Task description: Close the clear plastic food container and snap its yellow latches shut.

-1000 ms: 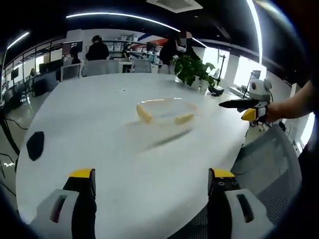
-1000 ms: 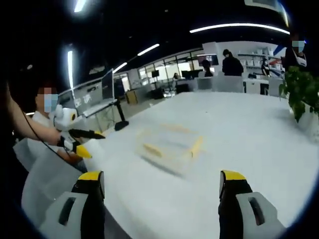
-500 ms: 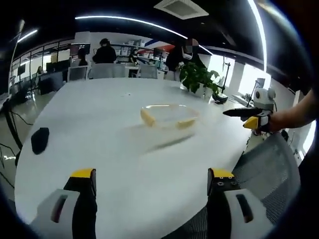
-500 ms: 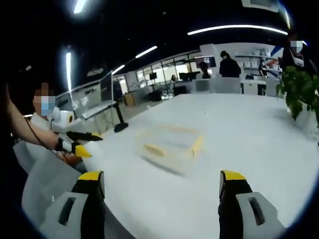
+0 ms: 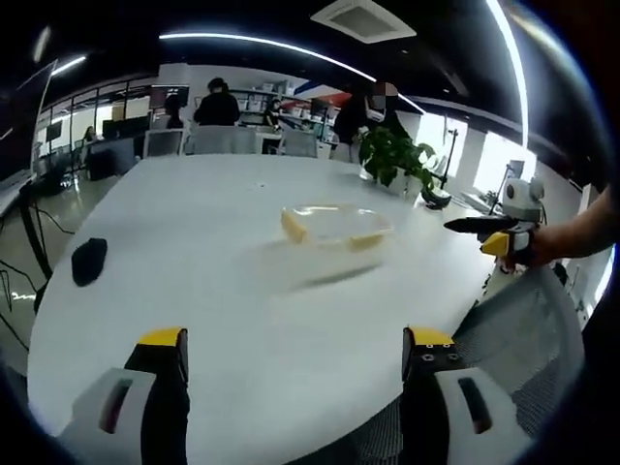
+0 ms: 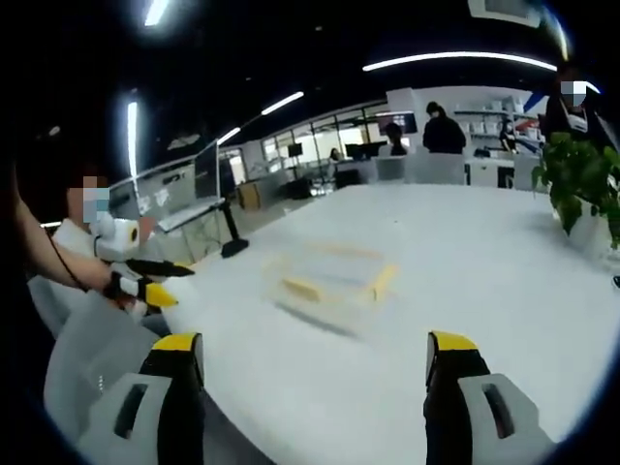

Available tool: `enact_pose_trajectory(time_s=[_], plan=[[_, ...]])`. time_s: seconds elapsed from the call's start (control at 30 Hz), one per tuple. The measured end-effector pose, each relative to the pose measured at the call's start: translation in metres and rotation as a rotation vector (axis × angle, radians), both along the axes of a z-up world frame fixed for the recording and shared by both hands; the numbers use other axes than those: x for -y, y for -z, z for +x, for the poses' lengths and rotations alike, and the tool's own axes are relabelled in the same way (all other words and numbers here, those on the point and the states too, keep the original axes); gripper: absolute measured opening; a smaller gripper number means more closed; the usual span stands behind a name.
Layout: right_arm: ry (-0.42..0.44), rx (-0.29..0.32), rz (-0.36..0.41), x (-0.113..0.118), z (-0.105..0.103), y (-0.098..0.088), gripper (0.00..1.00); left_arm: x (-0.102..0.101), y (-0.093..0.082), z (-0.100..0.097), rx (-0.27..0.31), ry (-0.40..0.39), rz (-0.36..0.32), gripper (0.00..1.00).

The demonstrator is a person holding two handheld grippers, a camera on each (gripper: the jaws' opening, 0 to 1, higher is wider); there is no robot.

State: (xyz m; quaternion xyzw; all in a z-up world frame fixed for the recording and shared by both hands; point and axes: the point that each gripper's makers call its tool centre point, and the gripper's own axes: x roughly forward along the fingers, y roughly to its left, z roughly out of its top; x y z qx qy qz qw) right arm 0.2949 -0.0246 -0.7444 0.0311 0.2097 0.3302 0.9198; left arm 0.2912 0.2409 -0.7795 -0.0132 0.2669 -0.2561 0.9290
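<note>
A clear plastic food container [image 5: 335, 225] with yellow latches lies on the white table [image 5: 194, 262], well ahead of my left gripper [image 5: 291, 360], which stands open with nothing between its yellow-tipped fingers. In the right gripper view the same container [image 6: 329, 276] sits past my right gripper [image 6: 312, 366], also open with nothing in it. The right gripper [image 5: 489, 231] enters the left gripper view at the right, held off the table's edge. The left gripper [image 6: 145, 276] enters the right gripper view at the left, beside the table. Whether the lid is seated I cannot tell.
A potted plant [image 5: 392, 155] stands behind the container. A black object [image 5: 88, 262] lies near the table's left edge. A grey mesh chair [image 5: 528, 334] sits at the near right. People stand by desks [image 5: 218, 102] at the back, and a black lamp base [image 6: 235, 242] sits at the table's side.
Both views have drifted a little as the hands moved; the container and the other gripper sit slightly shifted in each picture. Both grippers have stayed open.
</note>
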Motion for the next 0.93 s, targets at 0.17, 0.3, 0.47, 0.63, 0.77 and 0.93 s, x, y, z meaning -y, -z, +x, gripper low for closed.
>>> enact_pose_trajectory(time_s=[0.17,0.3,0.47,0.63,0.77,0.93], plan=[[0.004,-0.002,-0.007,0.000,-0.003,0.003,0.96,-0.003,-0.001,0.000,0.009,-0.018,0.002,0.92],[0.001,0.002,-0.007,-0.001,-0.005,0.004,0.96,-0.004,-0.003,0.000,0.027,-0.023,0.004,0.90],[-0.019,0.035,-0.027,-0.006,-0.006,0.001,0.96,0.004,-0.011,0.002,0.075,0.003,-0.023,0.93],[-0.018,0.040,-0.023,-0.005,-0.005,0.001,0.96,0.010,-0.010,0.001,0.088,0.040,-0.003,0.94],[-0.020,0.078,0.015,-0.008,-0.004,-0.008,0.97,0.016,-0.019,0.002,0.145,0.073,-0.007,0.94],[-0.022,0.070,0.006,-0.007,-0.004,-0.005,0.97,0.018,-0.019,0.001,0.145,0.082,-0.005,0.94]])
